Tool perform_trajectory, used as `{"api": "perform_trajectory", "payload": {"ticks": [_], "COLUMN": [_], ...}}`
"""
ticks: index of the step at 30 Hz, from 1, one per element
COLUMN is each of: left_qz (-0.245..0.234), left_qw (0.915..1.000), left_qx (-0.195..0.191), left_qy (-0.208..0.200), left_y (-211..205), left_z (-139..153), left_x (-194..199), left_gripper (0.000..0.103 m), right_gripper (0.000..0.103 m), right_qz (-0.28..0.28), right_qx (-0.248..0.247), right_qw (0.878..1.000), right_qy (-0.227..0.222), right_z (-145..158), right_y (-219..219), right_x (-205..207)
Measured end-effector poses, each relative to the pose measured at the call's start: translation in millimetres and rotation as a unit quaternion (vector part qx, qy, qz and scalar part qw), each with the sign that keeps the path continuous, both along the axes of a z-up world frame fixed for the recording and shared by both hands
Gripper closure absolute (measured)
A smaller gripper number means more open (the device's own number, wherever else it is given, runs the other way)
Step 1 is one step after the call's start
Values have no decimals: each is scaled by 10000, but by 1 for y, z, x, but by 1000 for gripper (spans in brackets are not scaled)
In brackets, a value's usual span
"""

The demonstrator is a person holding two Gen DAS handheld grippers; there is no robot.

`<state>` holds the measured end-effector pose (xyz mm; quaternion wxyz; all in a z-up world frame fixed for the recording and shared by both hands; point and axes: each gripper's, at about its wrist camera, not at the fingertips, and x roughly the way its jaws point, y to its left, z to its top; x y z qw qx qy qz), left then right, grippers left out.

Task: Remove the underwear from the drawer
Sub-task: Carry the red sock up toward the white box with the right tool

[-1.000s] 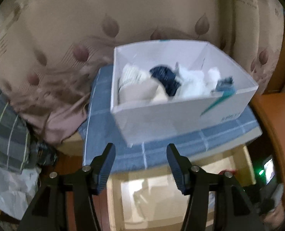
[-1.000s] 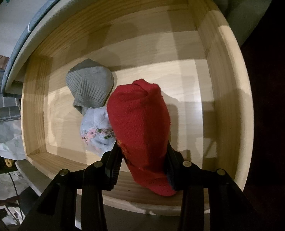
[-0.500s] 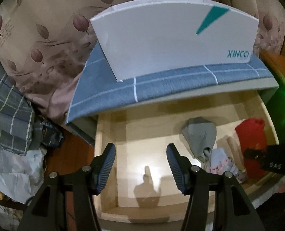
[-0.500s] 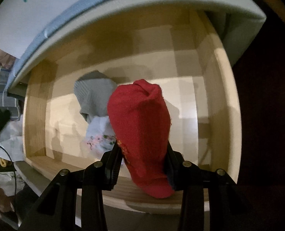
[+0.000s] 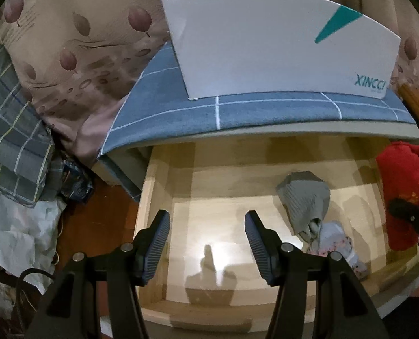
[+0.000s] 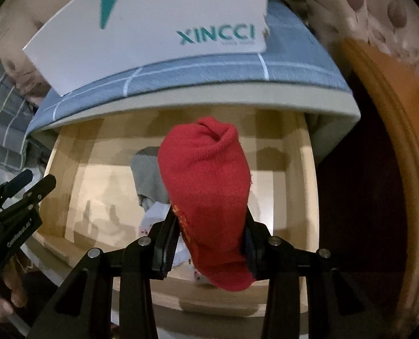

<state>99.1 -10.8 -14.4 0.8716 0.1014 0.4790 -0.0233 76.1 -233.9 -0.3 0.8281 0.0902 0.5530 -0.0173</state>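
Red knit, ribbed and tube-shaped: the red underwear roll (image 6: 206,197) is pinched between the right gripper (image 6: 209,243) pads, its long axis running from 6 up to 12 o'clock, rounded end farthest from the claw, over the pale wood drawer (image 6: 294,169). Left gripper (image 5: 206,243) is spread wide with nothing in it, over bare drawer floor. At its 2 o'clock lies a grey ribbed piece (image 5: 305,200), with a floral one (image 5: 334,243) touching it.
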Motion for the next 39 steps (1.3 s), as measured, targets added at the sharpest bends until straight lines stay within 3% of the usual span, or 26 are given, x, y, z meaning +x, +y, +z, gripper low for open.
{"api": "perform_trajectory", "payload": {"ticks": [18,39], "left_qz": [-144,-138], "left_qw": [9998,9998], "left_qx": [99,84], "left_qy": [-128,-79], "left_y": [-3,-2], "left_z": [0,-2], "left_x": [-3,-2], "left_gripper": [46,47], "right_gripper": [66,66], "right_qz": [37,18], "right_qx": [39,-17], "right_qw": [9996,9992], "right_qy": [-292,-387], "right_z": [39,54], "right_y": [-3,-6], "right_x": [-7,-7]}}
